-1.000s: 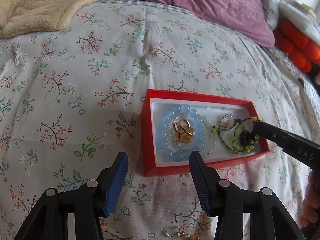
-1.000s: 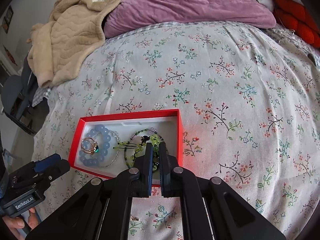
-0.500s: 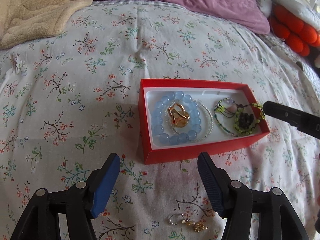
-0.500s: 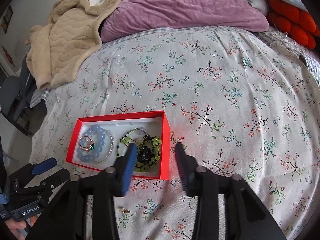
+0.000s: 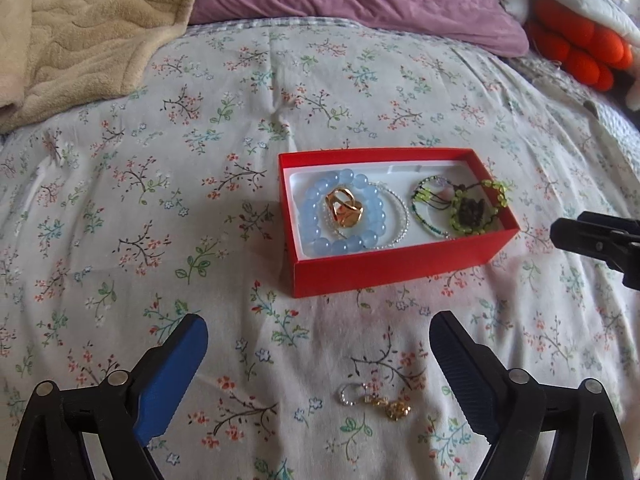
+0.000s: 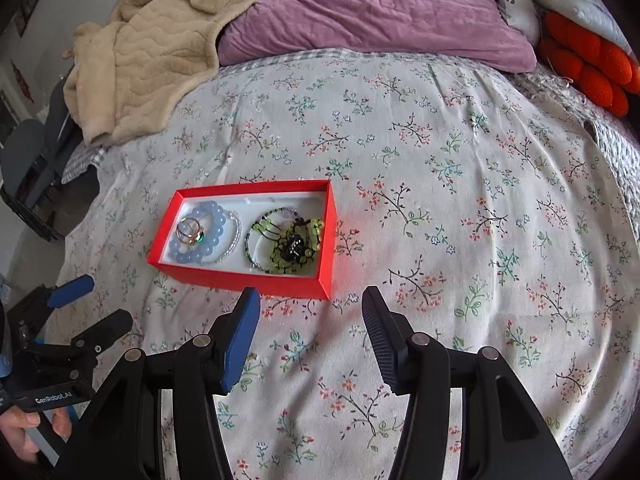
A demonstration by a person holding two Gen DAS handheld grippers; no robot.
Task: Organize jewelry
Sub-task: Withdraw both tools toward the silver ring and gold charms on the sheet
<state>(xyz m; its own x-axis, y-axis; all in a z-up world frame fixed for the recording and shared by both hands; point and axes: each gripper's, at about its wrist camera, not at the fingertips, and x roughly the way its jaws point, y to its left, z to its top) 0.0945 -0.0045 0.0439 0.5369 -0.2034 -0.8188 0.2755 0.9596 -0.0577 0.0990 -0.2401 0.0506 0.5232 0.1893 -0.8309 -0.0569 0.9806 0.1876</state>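
Note:
A red box (image 5: 384, 268) (image 6: 244, 278) lies on the floral bedspread. It holds a blue bead bracelet (image 5: 316, 236) (image 6: 218, 216), a gold ring (image 5: 345, 211) (image 6: 189, 231), a clear bead strand, and a green bead bracelet (image 5: 464, 210) (image 6: 294, 246) with a dark pendant. A small silver and gold earring (image 5: 374, 398) lies on the bedspread near the left gripper (image 5: 318, 354), which is open and empty just before it. The right gripper (image 6: 310, 330) is open and empty, just in front of the box's near right corner; it also shows in the left wrist view (image 5: 592, 236).
A beige blanket (image 6: 152, 56) and a purple pillow (image 6: 376, 8) lie at the back of the bed. Orange cushions (image 6: 588, 64) sit at the far right. The bed's left edge drops off beside the left gripper (image 6: 72, 312).
The right gripper let go of the green bracelet in the box, opened and drew back. The left gripper also pulled back and opened wider, bringing the earring into full view.

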